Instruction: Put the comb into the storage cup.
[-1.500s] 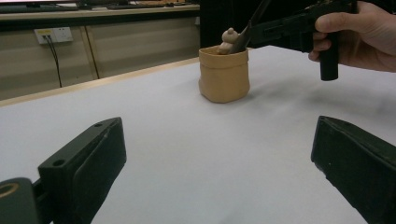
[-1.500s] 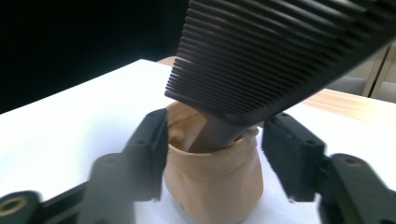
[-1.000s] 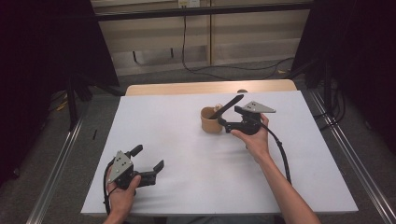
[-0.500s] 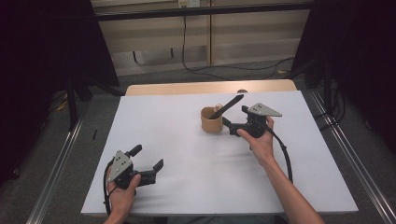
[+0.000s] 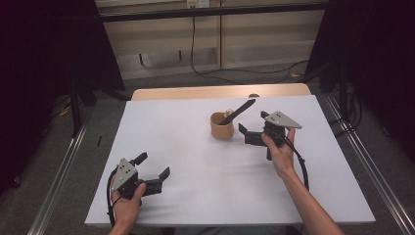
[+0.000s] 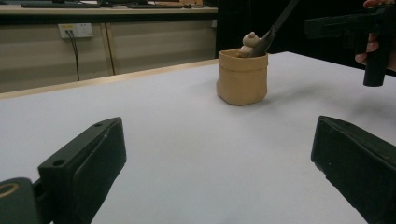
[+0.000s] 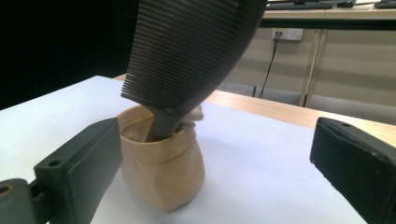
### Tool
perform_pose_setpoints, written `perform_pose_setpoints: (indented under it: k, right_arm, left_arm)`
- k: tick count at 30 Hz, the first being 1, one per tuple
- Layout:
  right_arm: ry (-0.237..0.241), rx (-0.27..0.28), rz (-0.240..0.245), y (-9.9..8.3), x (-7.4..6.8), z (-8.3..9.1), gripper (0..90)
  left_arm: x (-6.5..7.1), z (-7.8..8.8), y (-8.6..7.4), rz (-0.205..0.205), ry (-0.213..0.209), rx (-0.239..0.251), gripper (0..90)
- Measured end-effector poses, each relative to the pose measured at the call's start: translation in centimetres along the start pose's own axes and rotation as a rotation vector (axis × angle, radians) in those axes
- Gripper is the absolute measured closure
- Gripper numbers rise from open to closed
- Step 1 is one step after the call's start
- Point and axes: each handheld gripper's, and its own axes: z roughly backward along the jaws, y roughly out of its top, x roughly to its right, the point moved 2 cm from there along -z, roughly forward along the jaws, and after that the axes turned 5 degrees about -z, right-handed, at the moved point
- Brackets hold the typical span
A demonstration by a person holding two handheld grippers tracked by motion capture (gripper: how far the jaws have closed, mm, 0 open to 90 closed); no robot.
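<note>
Right gripper view is showing you the tan pouch (image 7: 161,172) standing on the white tabletop (image 7: 261,168) just ahead of your right claw (image 7: 212,172), whose jaws have just been opening and are standing wide apart with nothing between them; the black comb (image 7: 187,51) is running off the top edge, its lower end sinking out of sight inside the pouch beside a small pale thing too hidden to name. In the high view your left claw (image 5: 155,166) is resting open near the front edge, well apart from the pouch.
</note>
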Motion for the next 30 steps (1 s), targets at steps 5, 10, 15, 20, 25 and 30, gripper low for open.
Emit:
perform_pose_setpoints:
  k: [5,10,15,20,25,30]
  right_arm:
    - [-0.028,0.006,0.027,0.0,0.2,0.8,1.7]
    - [-0.023,0.028,0.022,0.0,0.0,1.6,1.4]
    - [-0.061,0.040,0.002,-0.2,0.0,2.4,0.0]
    - [-0.092,0.058,0.021,-0.6,-0.1,3.4,0.0]
    - [-0.087,0.079,0.042,-1.0,-0.5,4.3,0.4]
    - [-0.078,0.090,0.051,-1.4,-1.0,5.4,0.4]
  left_arm:
    - [-0.1,0.0,-0.1,0.022,0.019,0.004,2.9]
    - [-0.1,0.1,0.0,0.012,0.017,0.003,2.9]
    - [-0.1,0.2,0.0,0.023,0.007,0.013,2.9]
    - [-0.1,0.2,0.0,0.033,0.010,0.006,3.0]
    - [-0.1,0.3,0.0,0.021,0.017,0.007,2.9]
    - [-0.3,0.4,0.0,0.022,0.030,0.009,2.9]
